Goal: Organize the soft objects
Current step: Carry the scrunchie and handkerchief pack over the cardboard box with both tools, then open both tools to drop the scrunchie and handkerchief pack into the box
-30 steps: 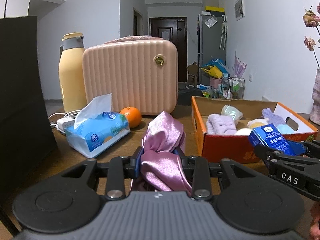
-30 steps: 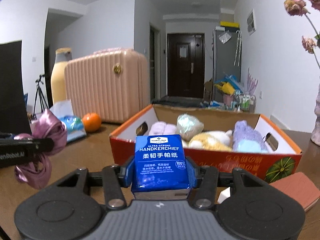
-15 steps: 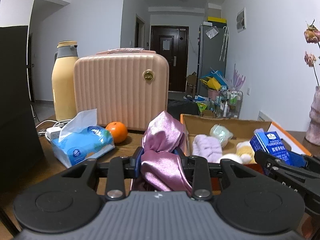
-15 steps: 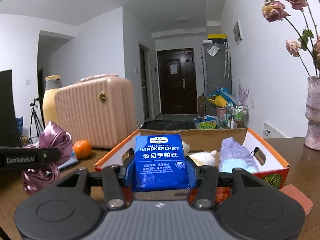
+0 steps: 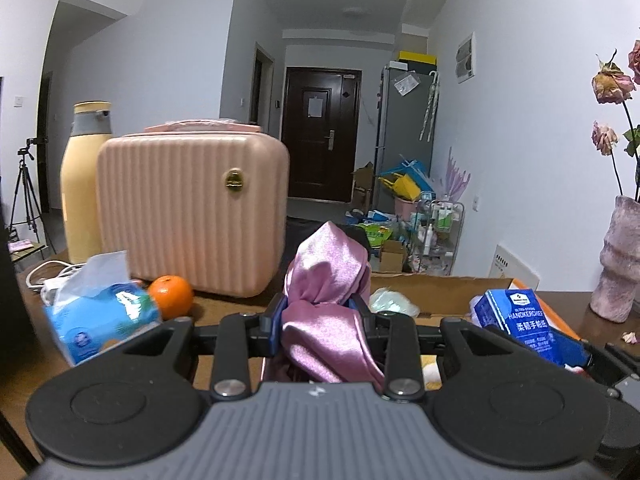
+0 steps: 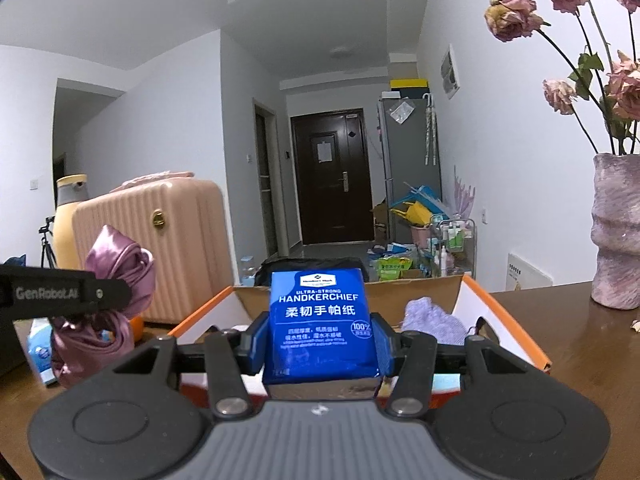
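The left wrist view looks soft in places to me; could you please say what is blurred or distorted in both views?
Left wrist view: the tissue pack at lower left is smeared, while the satin cloth in the left gripper is sharp with a sheen; walls bow from the fisheye. Right wrist view: the handkerchief pack print reads crisply, door frames curve, and corners are vignetted black.

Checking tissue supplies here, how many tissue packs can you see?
2. A blue handkerchief pack is clamped in the right gripper over the box. A soft tissue pack lies on the table beside the orange. The box may hide others.
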Demonstrator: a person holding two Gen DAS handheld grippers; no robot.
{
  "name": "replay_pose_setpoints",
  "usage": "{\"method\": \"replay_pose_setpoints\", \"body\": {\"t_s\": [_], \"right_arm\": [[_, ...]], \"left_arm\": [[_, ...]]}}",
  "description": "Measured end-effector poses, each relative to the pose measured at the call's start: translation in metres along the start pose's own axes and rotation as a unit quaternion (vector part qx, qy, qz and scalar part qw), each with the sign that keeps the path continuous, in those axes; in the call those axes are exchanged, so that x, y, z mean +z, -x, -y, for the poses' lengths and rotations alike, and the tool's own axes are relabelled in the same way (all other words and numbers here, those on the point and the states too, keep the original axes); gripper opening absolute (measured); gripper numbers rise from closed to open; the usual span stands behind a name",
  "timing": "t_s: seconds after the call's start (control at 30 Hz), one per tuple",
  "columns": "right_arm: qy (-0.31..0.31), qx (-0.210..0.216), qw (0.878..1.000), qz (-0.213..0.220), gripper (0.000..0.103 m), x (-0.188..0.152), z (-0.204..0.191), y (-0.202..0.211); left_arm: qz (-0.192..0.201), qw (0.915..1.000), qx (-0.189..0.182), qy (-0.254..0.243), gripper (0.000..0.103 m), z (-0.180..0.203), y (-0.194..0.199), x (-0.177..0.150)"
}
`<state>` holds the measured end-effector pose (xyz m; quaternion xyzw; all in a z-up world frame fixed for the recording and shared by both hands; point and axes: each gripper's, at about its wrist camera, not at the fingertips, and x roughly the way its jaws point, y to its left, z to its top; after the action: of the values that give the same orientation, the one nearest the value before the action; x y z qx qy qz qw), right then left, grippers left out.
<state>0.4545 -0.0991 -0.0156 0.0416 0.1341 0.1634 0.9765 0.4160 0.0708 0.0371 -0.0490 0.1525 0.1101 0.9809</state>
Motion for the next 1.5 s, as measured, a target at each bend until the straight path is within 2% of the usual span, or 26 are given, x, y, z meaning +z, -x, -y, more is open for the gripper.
{"method": "replay_pose_setpoints", "body": {"t_s": [0.43, 0.97, 1.0, 1.13, 1.17, 1.2, 1.23, 1.27, 1.3, 1.37, 1.5], "right_arm": [[-0.014, -0.032, 0.999, 0.010, 0.050, 0.011, 0.031, -0.035], [-0.001, -0.051, 0.999, -0.005, 0.051, 0.013, 0.031, -0.075], [0.002, -0.053, 0.999, -0.008, 0.051, 0.013, 0.032, -0.078], [0.005, -0.057, 0.998, -0.024, 0.052, 0.012, 0.034, -0.082], [0.006, -0.060, 0.998, -0.025, 0.061, 0.013, 0.036, -0.082], [0.007, -0.060, 0.998, -0.027, 0.067, 0.014, 0.037, -0.083], [0.004, -0.060, 0.998, -0.027, 0.081, 0.014, 0.038, -0.082], [0.002, -0.064, 0.998, -0.022, 0.090, 0.014, 0.039, -0.081], [0.001, -0.068, 0.998, -0.018, 0.093, 0.013, 0.040, -0.080], [0.001, -0.071, 0.997, -0.010, 0.103, 0.014, 0.040, -0.077], [0.004, -0.080, 0.997, -0.012, 0.103, 0.012, 0.040, -0.078]], "left_arm": [[-0.006, 0.9999, -0.014, 0.004, 0.033, 0.031, -0.053, 0.010], [-0.017, 0.9997, -0.020, -0.002, 0.034, 0.039, -0.099, 0.014], [-0.021, 0.9995, -0.021, -0.001, 0.036, 0.039, -0.101, 0.013], [-0.026, 0.9992, -0.027, 0.015, 0.062, 0.031, -0.101, 0.012], [-0.023, 0.9994, -0.023, 0.014, 0.068, 0.031, -0.100, 0.012], [-0.018, 0.9996, -0.018, 0.013, 0.083, 0.031, -0.098, 0.012], [-0.012, 0.9998, -0.009, 0.012, 0.094, 0.031, -0.096, 0.011], [-0.004, 0.9999, -0.002, 0.009, 0.098, 0.032, -0.094, 0.011], [0.001, 1.0000, 0.002, 0.007, 0.103, 0.033, -0.093, 0.011], [0.001, 0.9999, 0.005, 0.010, 0.103, 0.033, -0.091, 0.012], [-0.006, 0.9998, 0.011, 0.013, 0.103, 0.031, -0.095, 0.013]]}}
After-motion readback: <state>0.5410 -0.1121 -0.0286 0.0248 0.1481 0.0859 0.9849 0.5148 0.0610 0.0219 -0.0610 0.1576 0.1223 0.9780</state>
